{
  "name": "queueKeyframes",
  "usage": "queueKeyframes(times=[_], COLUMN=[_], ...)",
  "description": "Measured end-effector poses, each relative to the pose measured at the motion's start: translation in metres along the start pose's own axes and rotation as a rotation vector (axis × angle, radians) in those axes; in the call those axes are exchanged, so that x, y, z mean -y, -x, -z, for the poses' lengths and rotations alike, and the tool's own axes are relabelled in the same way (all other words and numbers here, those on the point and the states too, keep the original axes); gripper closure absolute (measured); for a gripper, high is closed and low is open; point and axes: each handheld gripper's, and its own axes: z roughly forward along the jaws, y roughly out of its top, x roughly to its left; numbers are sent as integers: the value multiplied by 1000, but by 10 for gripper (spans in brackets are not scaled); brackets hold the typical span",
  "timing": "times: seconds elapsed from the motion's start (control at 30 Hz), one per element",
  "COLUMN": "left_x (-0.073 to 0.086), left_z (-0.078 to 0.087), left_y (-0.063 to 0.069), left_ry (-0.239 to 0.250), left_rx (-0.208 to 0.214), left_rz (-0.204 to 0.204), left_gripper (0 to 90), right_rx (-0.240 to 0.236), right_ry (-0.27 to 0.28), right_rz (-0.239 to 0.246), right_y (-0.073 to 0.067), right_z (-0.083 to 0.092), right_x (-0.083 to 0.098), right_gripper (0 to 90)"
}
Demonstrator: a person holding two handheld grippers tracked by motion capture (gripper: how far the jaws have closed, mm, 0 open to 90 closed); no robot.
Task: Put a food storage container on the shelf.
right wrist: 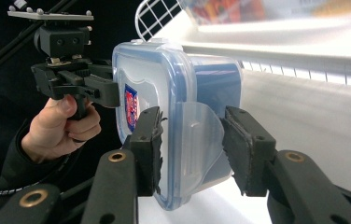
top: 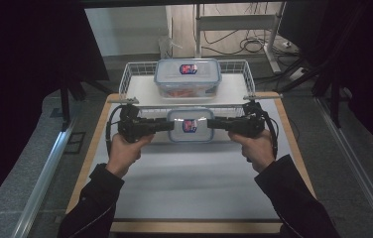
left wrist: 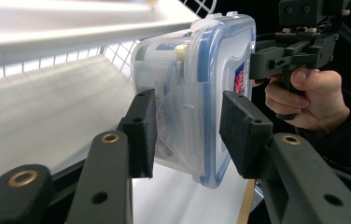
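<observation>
A clear plastic food box with a blue-rimmed lid and a red-and-blue label (top: 190,125) hangs above the white table, held by its two short ends. My left gripper (top: 170,125) clamps its left end, the pads on lid and base either side of the side latch (left wrist: 190,135). My right gripper (top: 210,124) clamps the opposite end the same way (right wrist: 194,147). In the left gripper view the box (left wrist: 201,93) stands on edge, with the right gripper (left wrist: 299,46) beyond it. In the right gripper view the box (right wrist: 164,93) has the left gripper (right wrist: 71,79) behind it.
A second, larger lidded box (top: 188,77) with reddish contents sits in a white wire basket (top: 125,79) at the table's far edge. The white table top (top: 189,183) stretches toward the person. Dark curtains flank both sides; cables lie on the floor behind.
</observation>
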Motion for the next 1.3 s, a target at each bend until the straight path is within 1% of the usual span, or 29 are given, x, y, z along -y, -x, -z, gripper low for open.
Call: queueKeyframes(times=[0.03, 0.07, 0.13, 0.17, 0.37, 0.4, 0.5, 0.57, 0.87, 1.3], left_x=[-3, -7, -15, -18, -39, -43, -51, -57, -78, -105], left_z=[1, 3, 6, 7, 14, 15, 17, 17, 18, 19], left_y=[0, 1, 1, 2, 5, 5, 7, 8, 4, -3], left_ry=[-1, 3, 5, 10, 23, 24, 30, 32, 44, 67], left_rx=[0, -2, -5, -6, -14, -16, -20, -22, -29, -22], left_rz=[-5, 0, -8, -4, -12, -18, -20, -22, -12, 2], left_gripper=[574, 574, 574, 574, 574, 574, 574, 574, 574, 574], right_rx=[-1, -2, -5, -5, -10, -10, -11, -11, -13, -7], right_ry=[5, 6, 13, 14, 33, 35, 45, 48, 65, 89], right_rz=[2, 0, 6, 6, 18, 16, 28, 27, 16, 6], right_y=[-1, -2, -3, -5, -9, -10, -12, -13, -10, -8], right_z=[0, 0, 0, 0, 0, 1, 2, 2, 2, 1], right_x=[-3, -7, -14, -17, -37, -40, -48, -53, -72, -101], right_gripper=[578, 579, 579, 578, 578, 579, 578, 578, 578, 577])
